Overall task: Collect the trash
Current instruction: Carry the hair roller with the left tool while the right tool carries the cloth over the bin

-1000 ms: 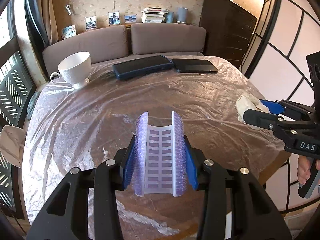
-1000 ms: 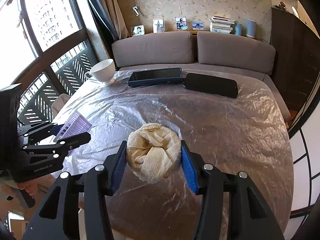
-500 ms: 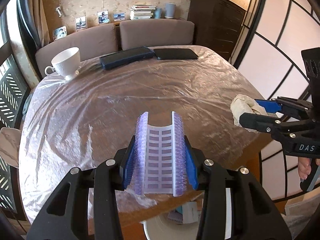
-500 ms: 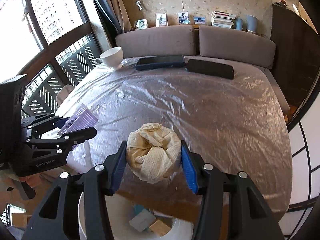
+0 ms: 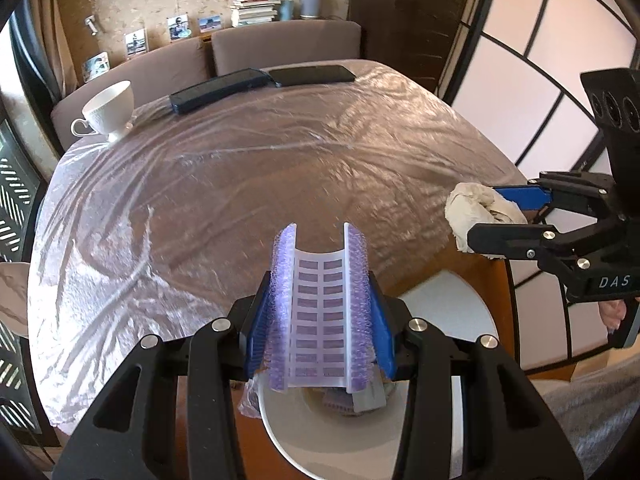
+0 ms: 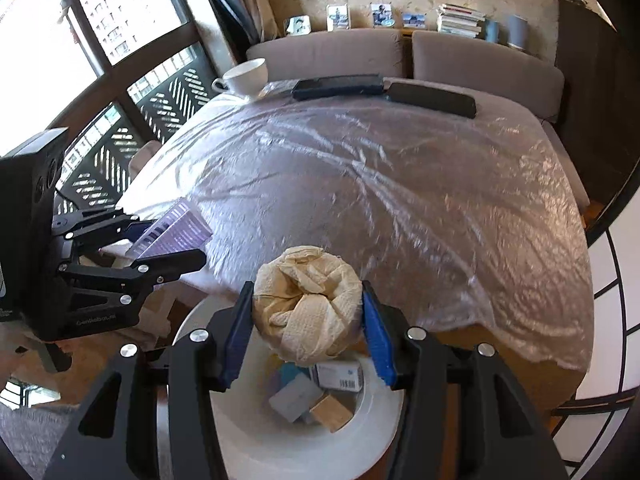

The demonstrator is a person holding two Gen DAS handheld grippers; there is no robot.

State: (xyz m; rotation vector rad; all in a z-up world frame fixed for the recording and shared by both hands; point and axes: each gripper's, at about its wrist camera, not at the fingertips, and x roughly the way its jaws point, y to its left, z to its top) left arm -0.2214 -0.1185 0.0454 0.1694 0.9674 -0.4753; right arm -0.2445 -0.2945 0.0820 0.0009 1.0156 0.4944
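My left gripper (image 5: 320,320) is shut on a purple-and-white folded plastic mesh piece (image 5: 320,304), held above a white round bin (image 5: 320,436) below the table's near edge. My right gripper (image 6: 308,320) is shut on a crumpled cream paper towel wad (image 6: 308,304), held over the same bin (image 6: 256,444), which contains several small boxes (image 6: 316,392). The right gripper with the wad (image 5: 476,208) shows at the right of the left wrist view. The left gripper with the mesh piece (image 6: 172,232) shows at the left of the right wrist view.
A round table under clear plastic film (image 5: 248,184) carries a white cup (image 5: 108,112), a dark blue tablet (image 5: 220,88) and a black tablet (image 5: 312,74) at its far side. A sofa (image 6: 480,60) stands behind, a dark cabinet (image 5: 408,20) at the right.
Both grippers have pulled back from over the table to beyond its near edge, holding their loads. The white bin has come into view beneath them.
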